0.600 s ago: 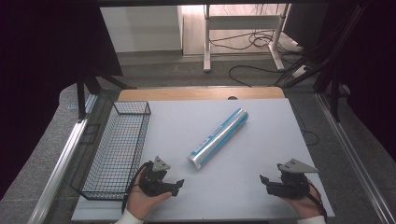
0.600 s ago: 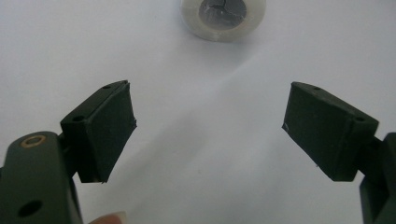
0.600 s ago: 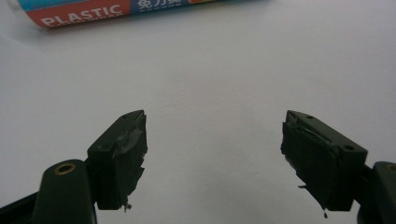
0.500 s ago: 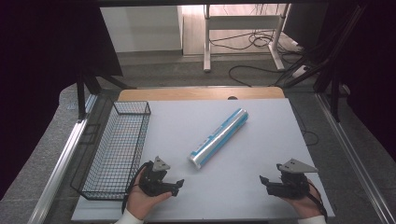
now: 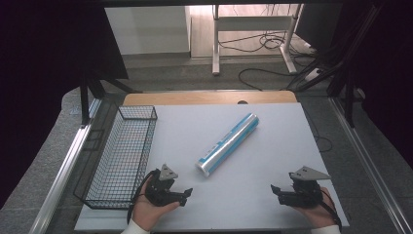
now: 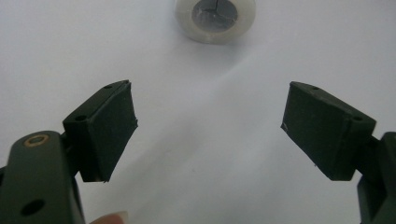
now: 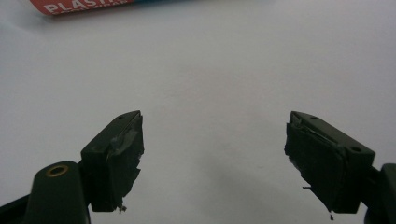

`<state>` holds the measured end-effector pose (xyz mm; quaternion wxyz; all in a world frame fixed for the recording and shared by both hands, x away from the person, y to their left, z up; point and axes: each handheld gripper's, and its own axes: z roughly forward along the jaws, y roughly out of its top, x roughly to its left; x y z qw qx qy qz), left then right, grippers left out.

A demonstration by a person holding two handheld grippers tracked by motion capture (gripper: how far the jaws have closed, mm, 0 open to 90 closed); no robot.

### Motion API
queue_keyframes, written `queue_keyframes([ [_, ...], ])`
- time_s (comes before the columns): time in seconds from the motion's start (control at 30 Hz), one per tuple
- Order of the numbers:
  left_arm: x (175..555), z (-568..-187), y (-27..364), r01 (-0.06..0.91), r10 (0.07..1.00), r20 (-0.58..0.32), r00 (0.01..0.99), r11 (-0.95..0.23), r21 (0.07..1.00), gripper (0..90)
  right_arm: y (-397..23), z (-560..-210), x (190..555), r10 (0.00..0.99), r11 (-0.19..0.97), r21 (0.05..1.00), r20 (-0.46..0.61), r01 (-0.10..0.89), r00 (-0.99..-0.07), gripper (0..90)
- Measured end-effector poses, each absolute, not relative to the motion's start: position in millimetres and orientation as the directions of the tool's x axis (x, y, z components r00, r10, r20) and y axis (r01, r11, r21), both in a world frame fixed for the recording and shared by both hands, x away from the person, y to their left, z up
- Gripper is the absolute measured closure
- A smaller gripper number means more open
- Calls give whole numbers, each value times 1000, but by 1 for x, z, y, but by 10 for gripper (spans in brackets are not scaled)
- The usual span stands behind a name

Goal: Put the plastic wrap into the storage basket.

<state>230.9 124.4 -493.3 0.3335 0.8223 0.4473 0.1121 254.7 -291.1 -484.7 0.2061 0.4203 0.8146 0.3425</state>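
Observation:
A roll of plastic wrap (image 5: 228, 143) with a blue and white label lies slantwise in the middle of the white table top (image 5: 272, 146). My left gripper (image 5: 186, 194) rests near the front left, jaws open and empty, pointing toward the roll's near end (image 6: 215, 17). At the front right my right gripper (image 5: 275, 191) is also open and empty, with the roll's red-lettered label (image 7: 79, 4) at the top edge of the right gripper view.
A black wire basket (image 5: 122, 156) stands along the left edge of the table, just left of my left hand. Beyond the table's far wooden edge (image 5: 209, 97) are a white desk frame (image 5: 253, 34) and floor cables.

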Motion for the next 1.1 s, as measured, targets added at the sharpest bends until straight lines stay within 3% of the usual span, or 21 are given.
queue_keyframes([
  [0.47, 232, -458, 96, 628, 780, -85, 619, -428, 650, 184, -296, -484, 256, 820, 397, 742, -24, 540, -571, 205],
  [1.1, 272, -434, 76, 600, 742, -107, 662, -439, 669, 186, -293, -489, 257, 819, 423, 721, -44, 549, -572, 199],
])
